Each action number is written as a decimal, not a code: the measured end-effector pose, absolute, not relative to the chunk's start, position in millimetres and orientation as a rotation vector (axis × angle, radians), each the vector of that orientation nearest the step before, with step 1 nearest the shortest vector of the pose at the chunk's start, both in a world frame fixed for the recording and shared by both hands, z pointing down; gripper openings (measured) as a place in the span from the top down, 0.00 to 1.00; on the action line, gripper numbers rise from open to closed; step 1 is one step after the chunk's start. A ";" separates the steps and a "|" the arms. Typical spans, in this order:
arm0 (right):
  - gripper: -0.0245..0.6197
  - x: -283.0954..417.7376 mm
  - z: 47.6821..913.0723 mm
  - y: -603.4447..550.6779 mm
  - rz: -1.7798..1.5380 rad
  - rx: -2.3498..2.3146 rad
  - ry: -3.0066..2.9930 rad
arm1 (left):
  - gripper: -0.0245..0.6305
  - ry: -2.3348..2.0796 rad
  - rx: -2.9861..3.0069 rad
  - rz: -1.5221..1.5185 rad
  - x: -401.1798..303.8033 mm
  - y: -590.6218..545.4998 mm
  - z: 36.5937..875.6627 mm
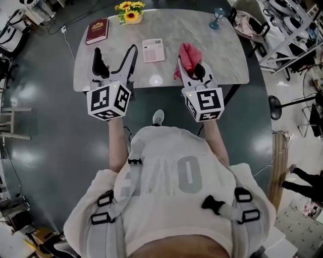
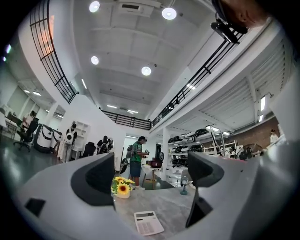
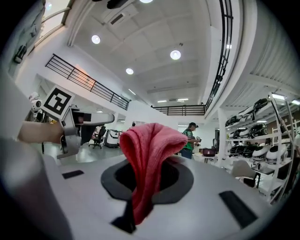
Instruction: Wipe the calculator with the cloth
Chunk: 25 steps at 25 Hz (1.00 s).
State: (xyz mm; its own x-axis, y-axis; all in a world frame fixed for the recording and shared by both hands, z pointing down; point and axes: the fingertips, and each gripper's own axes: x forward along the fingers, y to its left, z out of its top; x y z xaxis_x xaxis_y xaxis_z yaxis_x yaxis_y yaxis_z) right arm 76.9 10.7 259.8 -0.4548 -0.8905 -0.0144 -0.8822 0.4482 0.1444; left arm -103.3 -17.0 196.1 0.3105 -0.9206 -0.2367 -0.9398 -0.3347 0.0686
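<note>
Left gripper [image 1: 115, 51]: jaws wide apart, empty.
Right gripper [image 1: 191, 64]: clamped on red cloth [image 1: 190, 50].
Calculator [image 1: 153, 50]: upper centre.
Pot [image 1: 132, 18]: sunflowers [image 1: 130, 6], frame top.

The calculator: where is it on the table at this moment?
In the head view the calculator lies near the middle of the table, between the book on the left and the cloth on the right, with flowers beyond it.

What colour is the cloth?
The cloth is pinkish red, clearest in the right gripper view.
</note>
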 end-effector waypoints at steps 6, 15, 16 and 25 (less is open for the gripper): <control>0.87 59.8 270.1 -78.3 -0.133 1.661 -2.558 | 0.23 1.743 -2.540 0.320 -127.8 -110.9 207.0; 0.87 55.0 298.1 -162.8 -0.009 1.743 -2.426 | 0.23 1.759 -2.596 0.264 -159.2 -202.4 234.7; 0.87 56.2 301.6 -168.2 0.004 1.746 -2.412 | 0.23 1.771 -2.610 0.254 -160.6 -209.8 241.8; 0.87 74.4 319.7 -206.1 0.107 1.745 -2.373 | 0.23 1.902 -2.663 0.151 -163.0 -249.6 290.8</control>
